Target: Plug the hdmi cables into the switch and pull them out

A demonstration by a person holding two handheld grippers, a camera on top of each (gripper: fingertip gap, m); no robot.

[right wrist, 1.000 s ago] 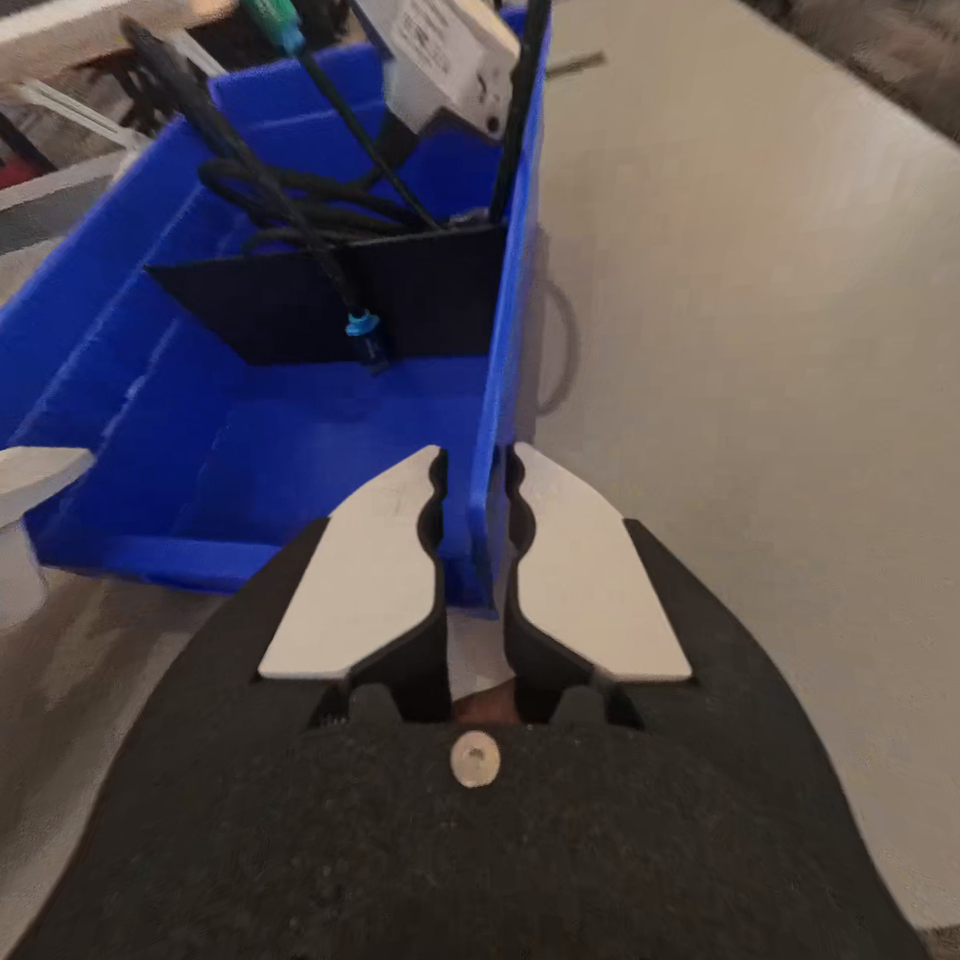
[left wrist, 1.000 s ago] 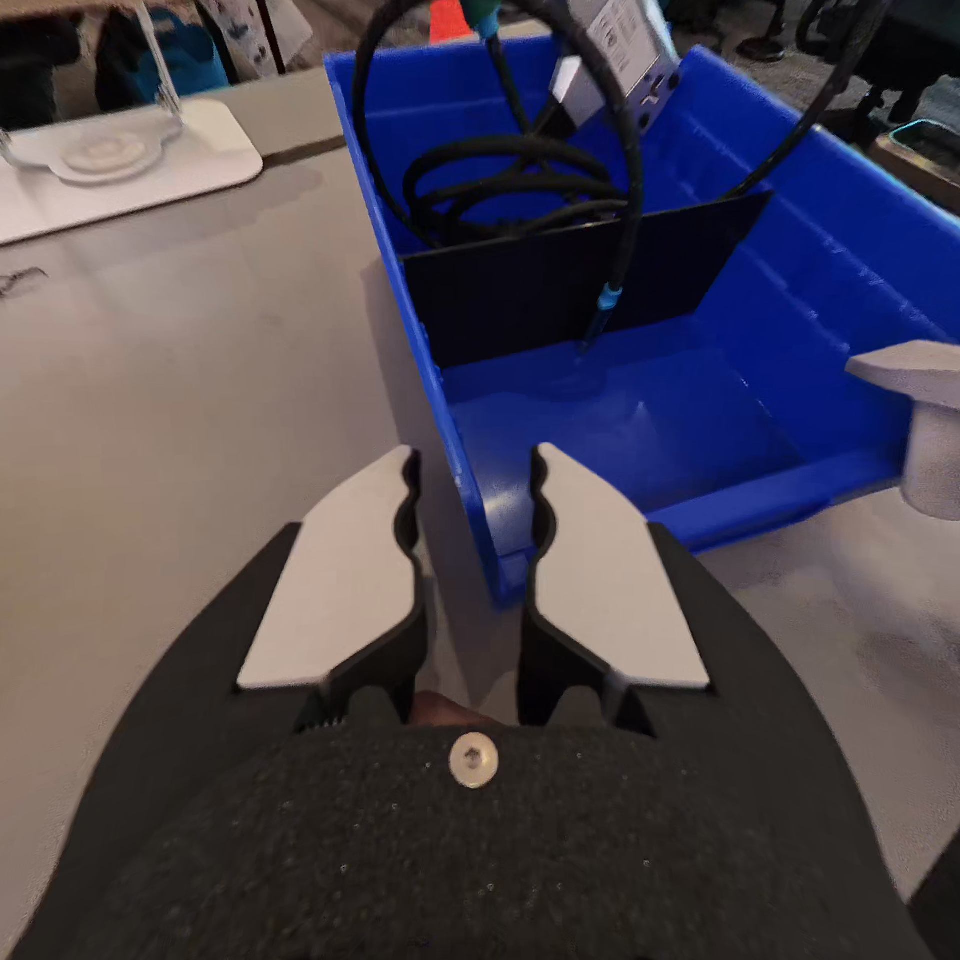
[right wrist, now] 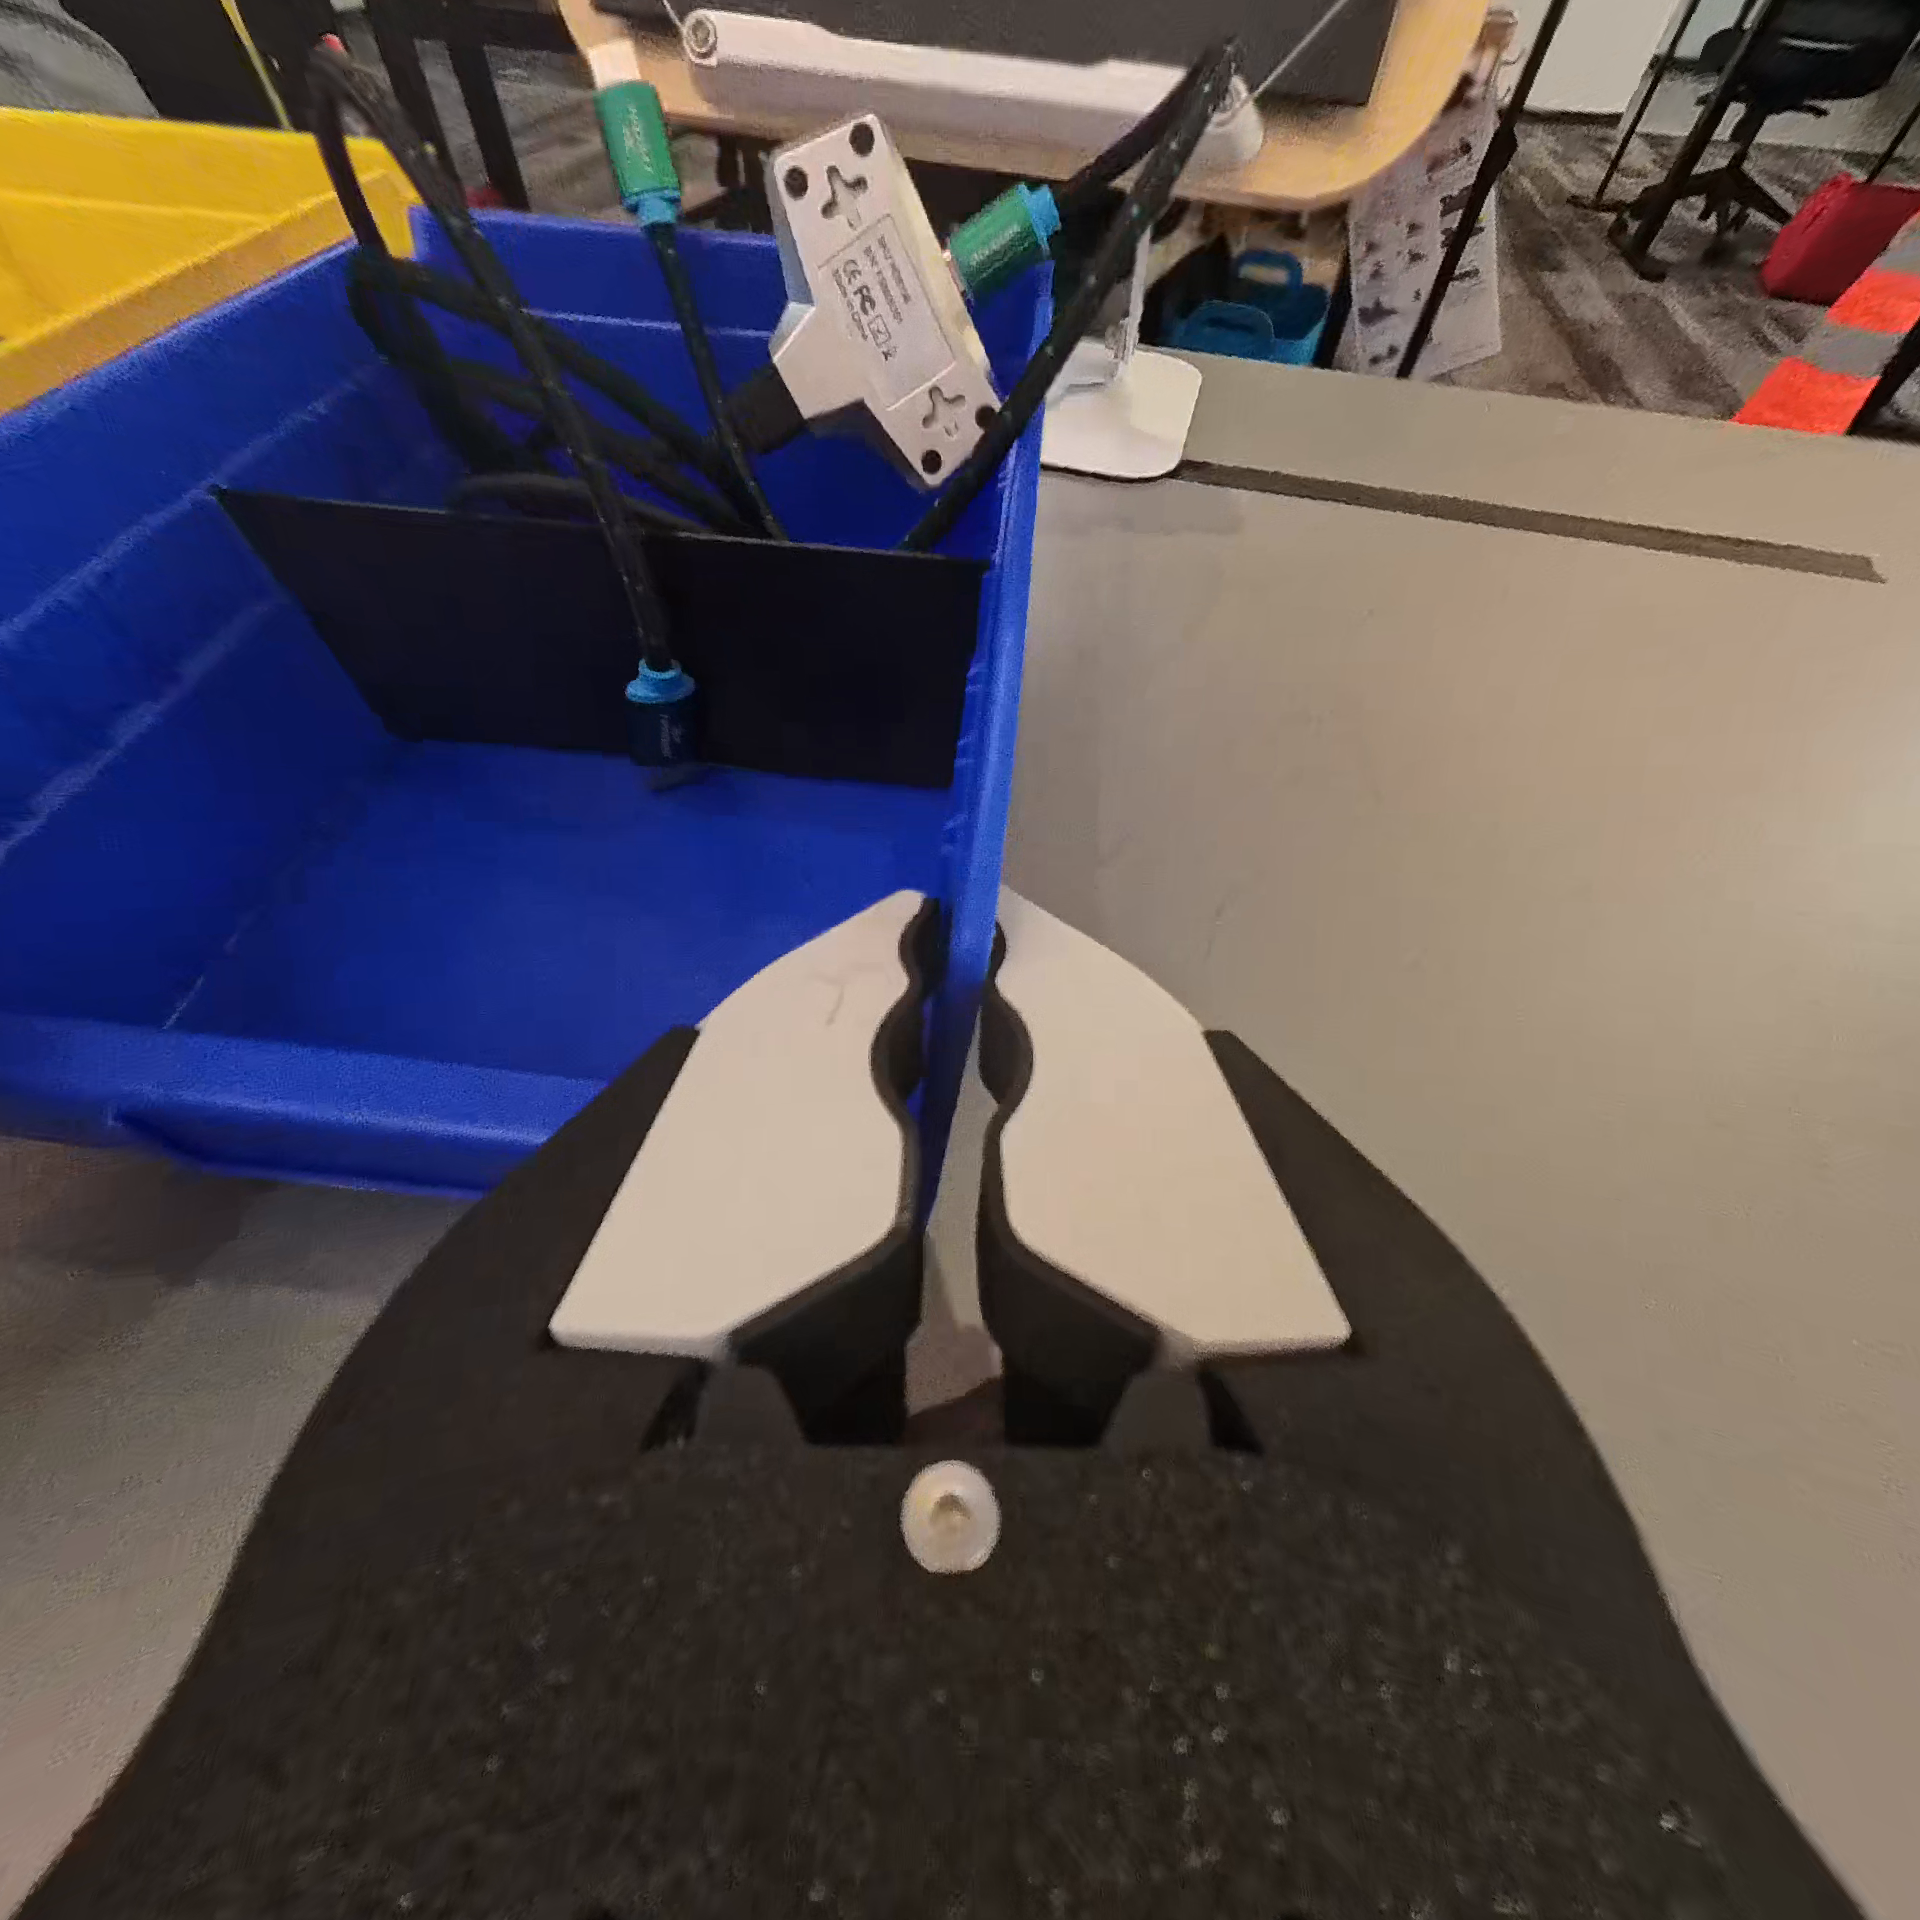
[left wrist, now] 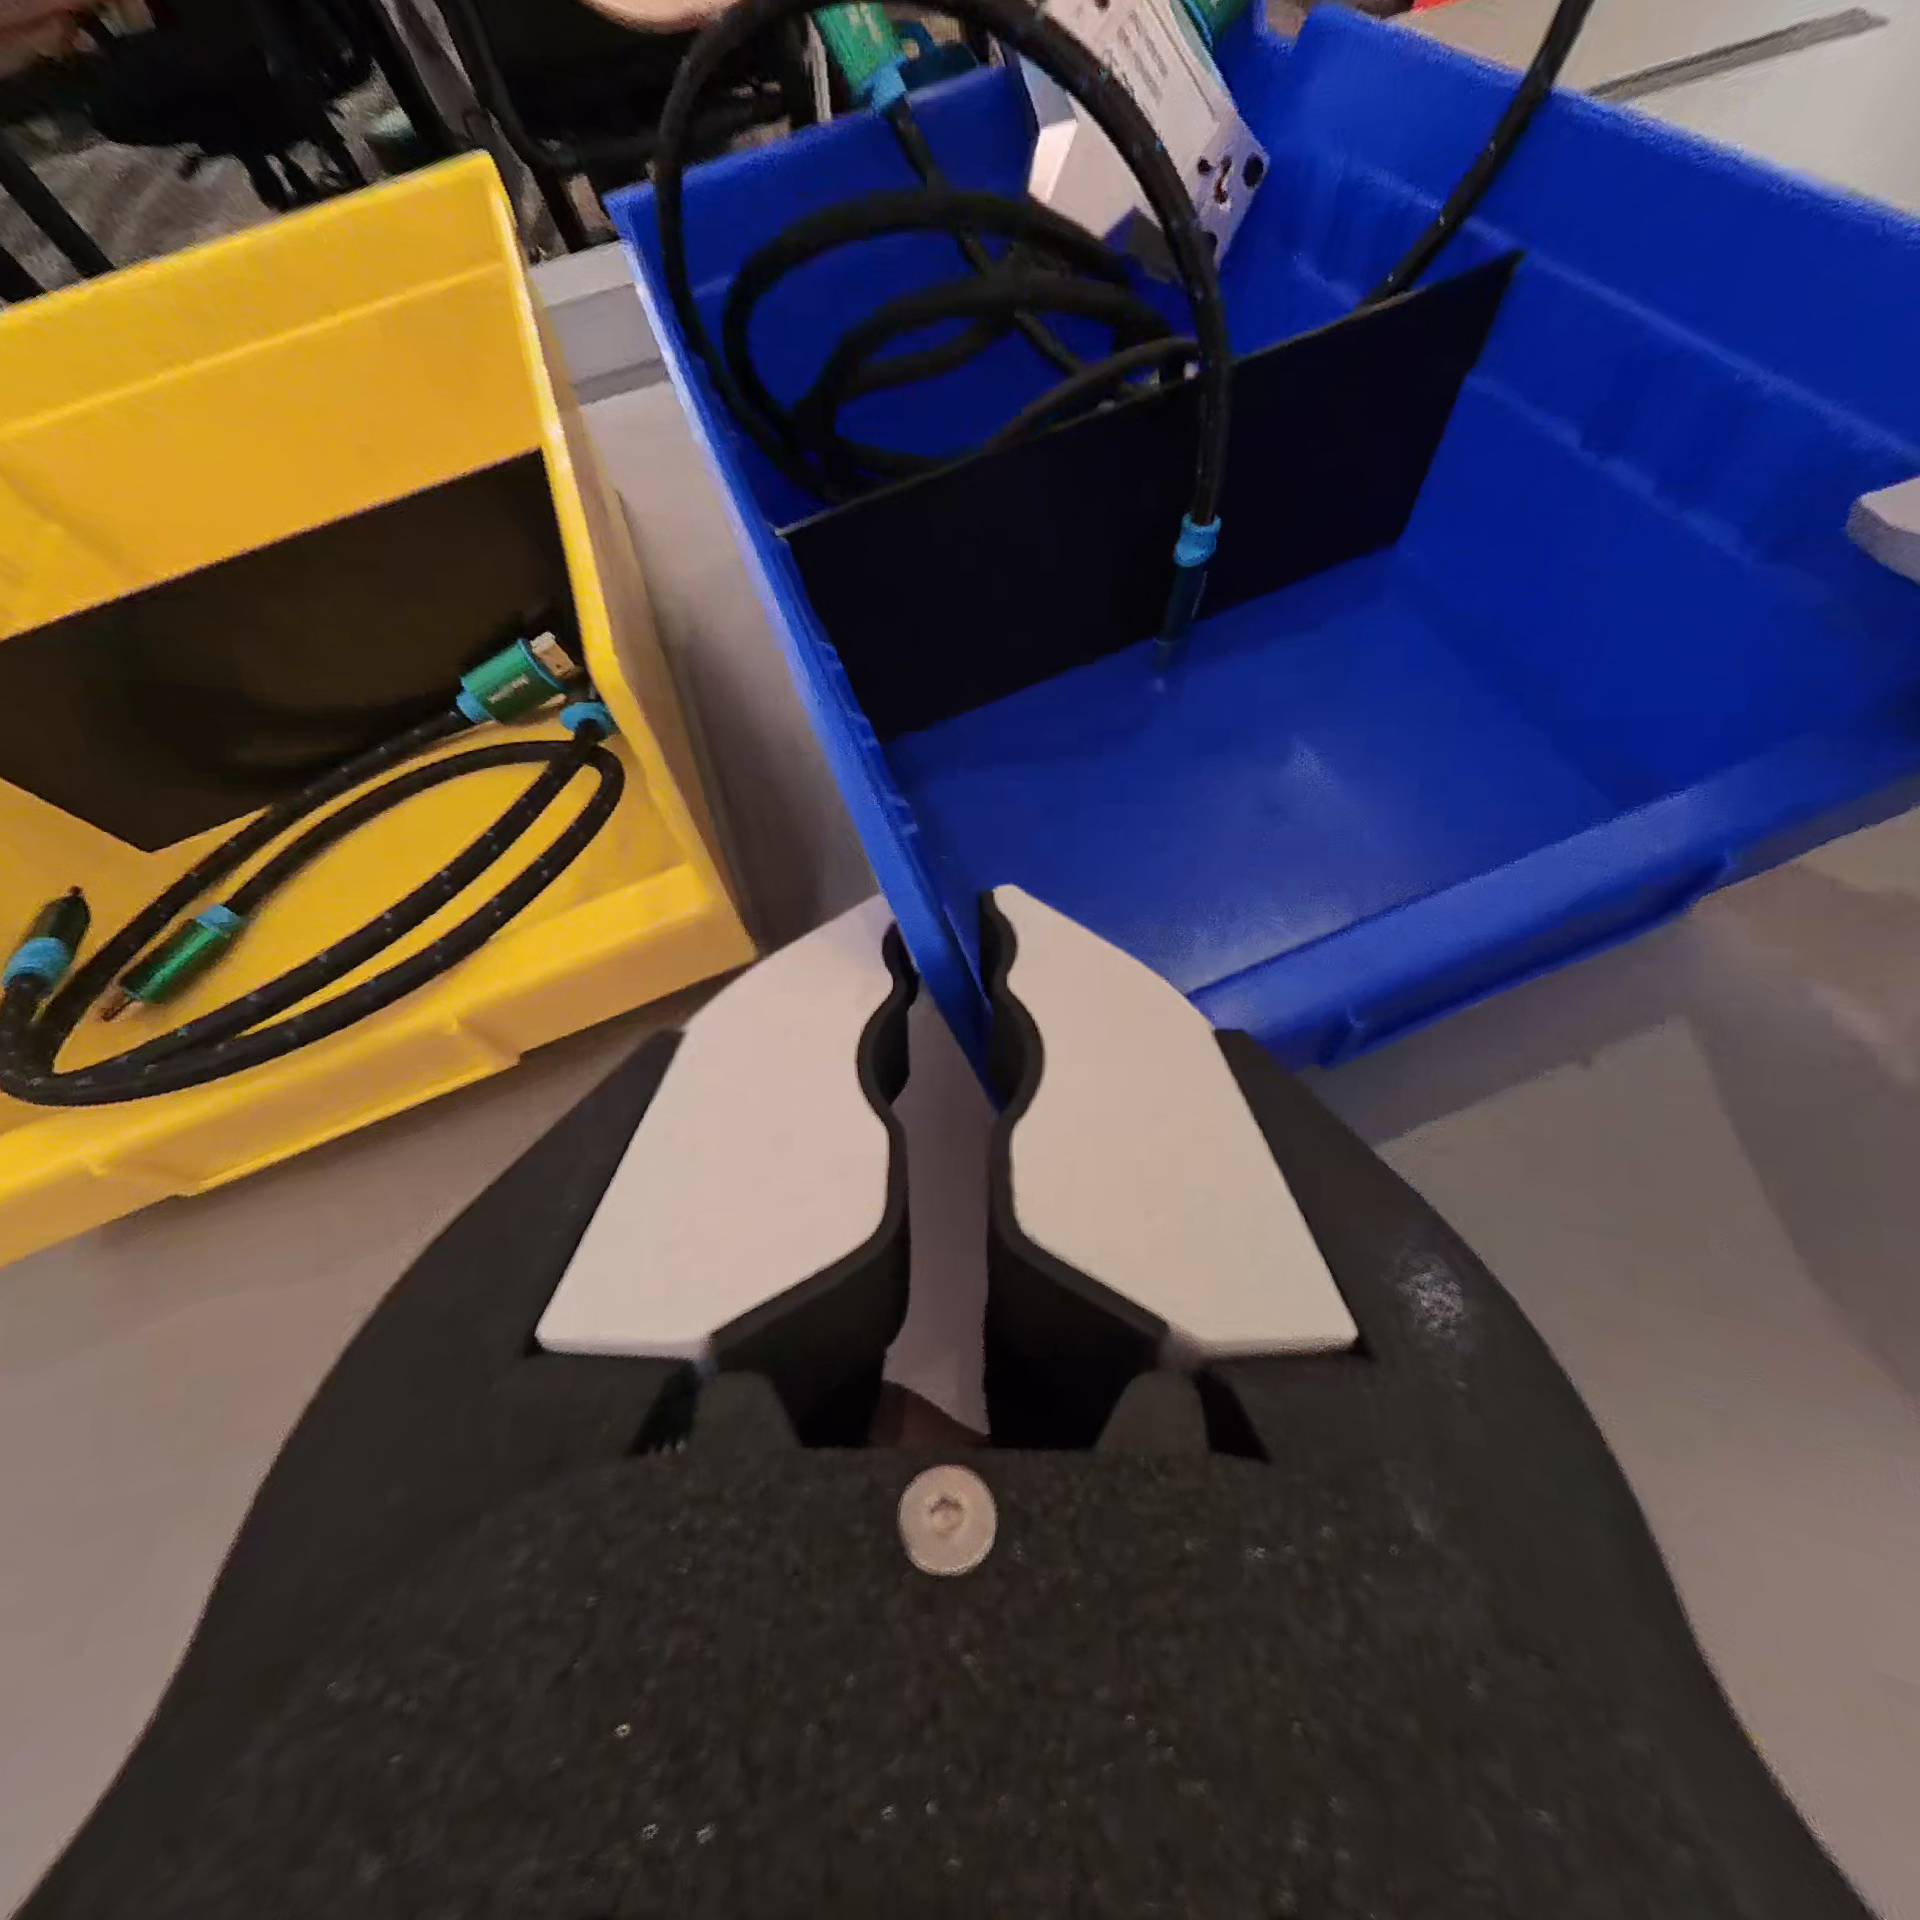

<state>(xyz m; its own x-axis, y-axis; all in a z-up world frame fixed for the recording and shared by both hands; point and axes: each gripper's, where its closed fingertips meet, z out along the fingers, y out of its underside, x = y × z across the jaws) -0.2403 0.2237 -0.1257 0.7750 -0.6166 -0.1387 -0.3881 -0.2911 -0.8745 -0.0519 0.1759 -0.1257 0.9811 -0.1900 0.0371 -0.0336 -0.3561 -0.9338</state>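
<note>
Blue bin (left wrist: pixel 1558 852) on grey tabletop (right wrist: pixel 1455 831). Left tongs (left wrist: pixel 948 935) narrow, clamped on the bin's left wall at its near corner; right tongs (right wrist: pixel 961 935) likewise clamped on the right wall. Silver switch (right wrist: pixel 878 301) leans at the bin's far right corner, behind the black divider (right wrist: pixel 468 613), with braided HDMI cables (right wrist: pixel 540 395) around it. Near compartment is open floor. Yellow bin (left wrist: pixel 343 436) just left of the blue bin.

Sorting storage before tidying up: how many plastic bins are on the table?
2: a blue bin, gripped at its side walls by both grippers, and a yellow bin on its left. Others may lie outside view.
</note>
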